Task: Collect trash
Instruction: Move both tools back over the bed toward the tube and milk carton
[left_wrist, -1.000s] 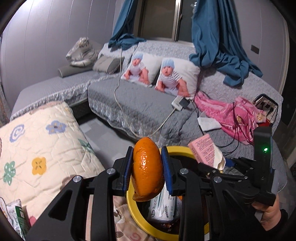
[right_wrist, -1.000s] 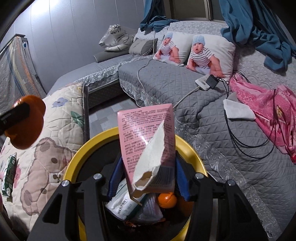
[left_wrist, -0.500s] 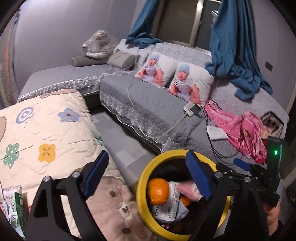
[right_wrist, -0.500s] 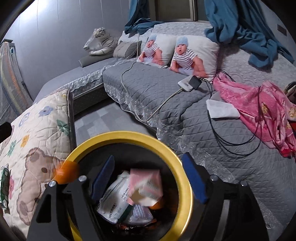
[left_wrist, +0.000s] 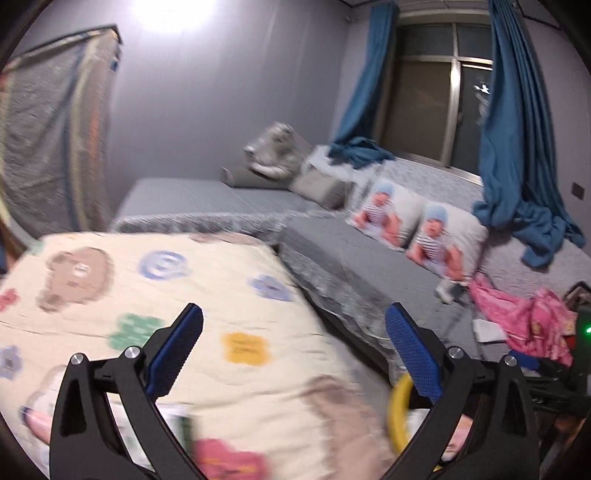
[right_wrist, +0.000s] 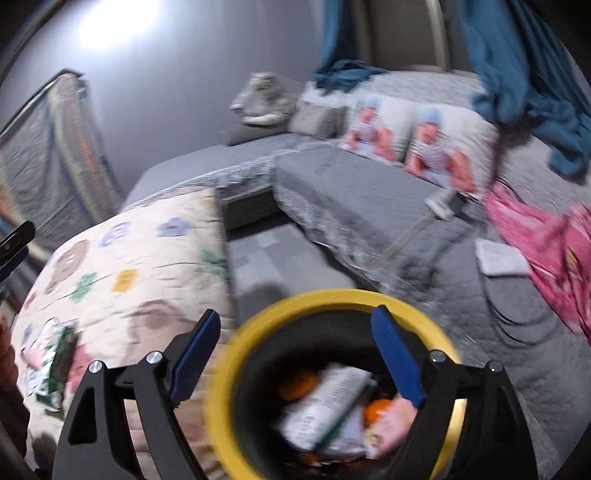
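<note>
Trash is what we're rounding up here, and right now most of it is sitting inside the yellow-rimmed bin (right_wrist: 332, 299) at the near edge of the right wrist view: an orange (right_wrist: 376, 408), a white wrapper (right_wrist: 328, 402) and the pink packet (right_wrist: 395, 424) are all lying in there, blurry but readable. Both tongs are released and holding nothing. The left gripper (left_wrist: 293, 354) has just been opening its jaws wide, with only the cartoon-print quilt (left_wrist: 229, 280) showing between them, and the right gripper (right_wrist: 295, 354) has just been opening too, hanging over the bin with its jaws spread either side of the rim. A second ago we were clamping an orange in the left and the pink packet in the right above the bin; half a second ago both were already dropping in. So that pair of drops looks done. The left wrist view is now swinging off to the left, with the bin only a yellow sliver at its near right. We're guessing the green-and-white packet (right_wrist: 55, 365) lying on the quilt at the near left is next, since it's the obvious leftover.
</note>
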